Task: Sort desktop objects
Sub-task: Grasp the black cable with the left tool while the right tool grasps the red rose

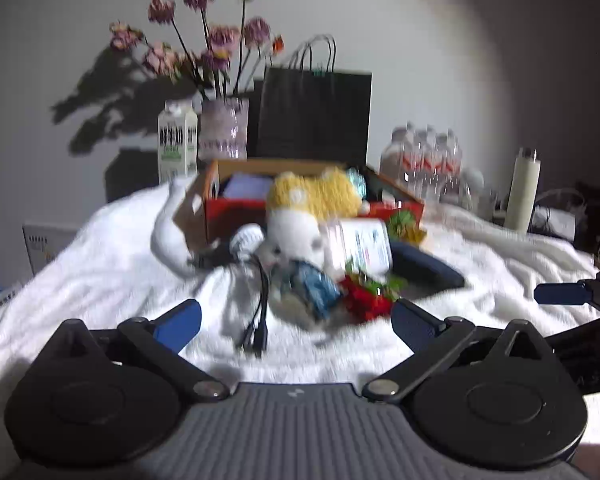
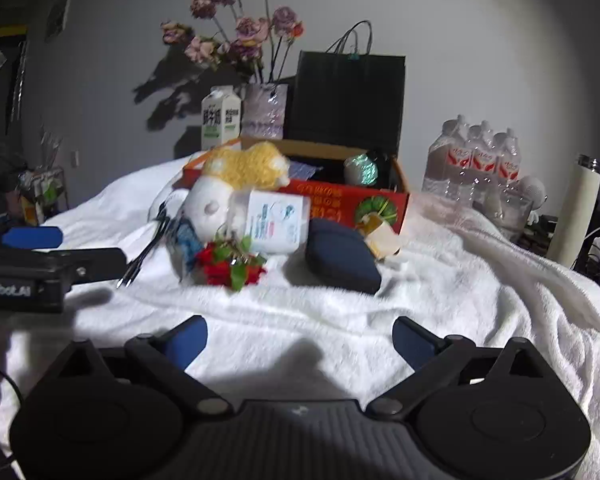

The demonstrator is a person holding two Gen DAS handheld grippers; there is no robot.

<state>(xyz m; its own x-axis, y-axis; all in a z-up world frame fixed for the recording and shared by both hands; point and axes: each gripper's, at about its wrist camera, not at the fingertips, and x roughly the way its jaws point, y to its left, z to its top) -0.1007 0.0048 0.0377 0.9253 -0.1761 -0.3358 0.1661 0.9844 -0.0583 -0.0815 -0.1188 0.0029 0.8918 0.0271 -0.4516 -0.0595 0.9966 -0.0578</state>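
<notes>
**Both grippers empty, pile unsorted in front of the box**

Looks like the gap between pickups: left gripper (image 1: 296,320) spread wide, nothing between its blue pads, hovering just short of the pile. Right gripper (image 2: 300,340) likewise wide open and empty, over bare white towel (image 2: 440,280), well short of the clutter.

Still lying loose on the towel, heaped just in front of the cardboard box (image 2: 340,200): a white and yellow plush toy (image 2: 220,200) leaning against the box's front, a white labelled bottle (image 2: 276,220) on its side touching the plush, a red artificial flower sprig (image 2: 228,264) below the bottle, a dark blue case (image 2: 340,256) right of them, a black cable (image 1: 260,312) nearest the left gripper, and a crinkly blue-and-clear packet (image 1: 308,288) between cable and flowers. Box already partly filled; contents hard to tell apart.

Next move, probably: pick one item and lower over it. Cable thin and limp, so likely to sag or slip from a pinch. Packet slick and crushable. Plush soft, yielding under the pads. Bottle smooth, round, apt to roll. Case firm and rounded, easiest to clamp across its narrow side. Towel fluffy and rumpled, easy to snag along with anything low.
</notes>
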